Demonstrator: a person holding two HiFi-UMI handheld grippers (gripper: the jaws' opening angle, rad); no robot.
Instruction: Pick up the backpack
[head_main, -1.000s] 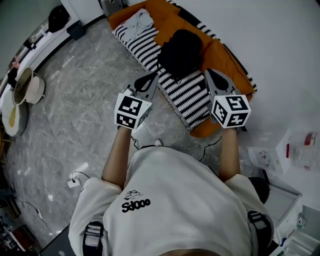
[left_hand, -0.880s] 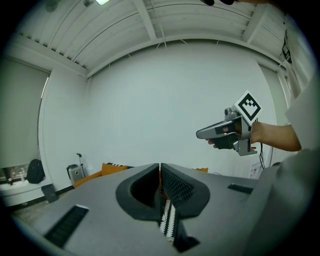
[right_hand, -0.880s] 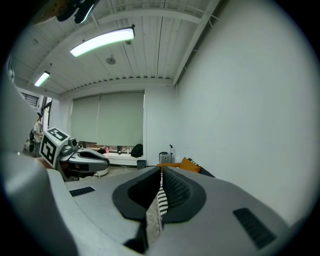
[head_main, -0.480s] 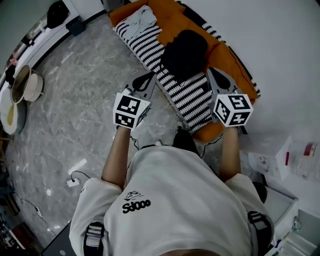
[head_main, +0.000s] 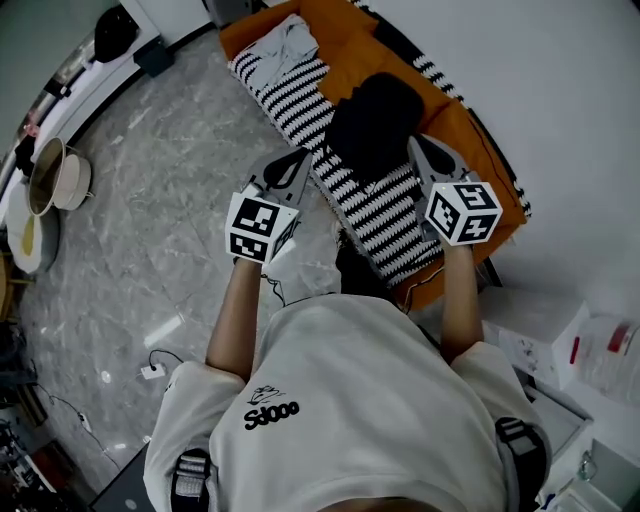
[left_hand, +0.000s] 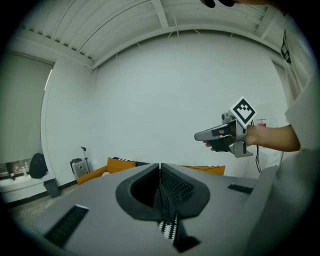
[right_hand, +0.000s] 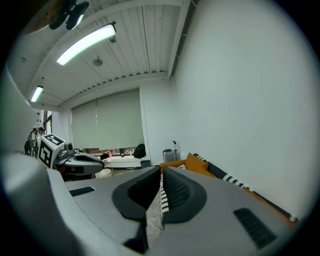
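The black backpack (head_main: 372, 122) lies on a black-and-white striped blanket (head_main: 385, 205) spread over an orange mattress (head_main: 470, 135) along the wall. In the head view my left gripper (head_main: 298, 160) hangs over the blanket's near edge, just left of the backpack. My right gripper (head_main: 420, 148) is at the backpack's right side, above the mattress. Both are shut and empty. In the left gripper view the closed jaws (left_hand: 160, 169) hide the backpack, and the right gripper (left_hand: 222, 134) shows beyond them. The right gripper view (right_hand: 161, 174) shows a sliver of striped blanket past its jaws.
A marble-look floor (head_main: 160, 240) lies to the left, with a pot (head_main: 55, 172) by the far-left counter. A small white plug and cable (head_main: 153, 370) sit near my feet. White boxes (head_main: 545, 320) stand at the right against the white wall (head_main: 560, 90). A grey case (left_hand: 79, 166) stands past the mattress end.
Both grippers have moved forward and slightly down toward the backpack as the person stepped closer. The backpack now sits between the two tips. Both stay shut.
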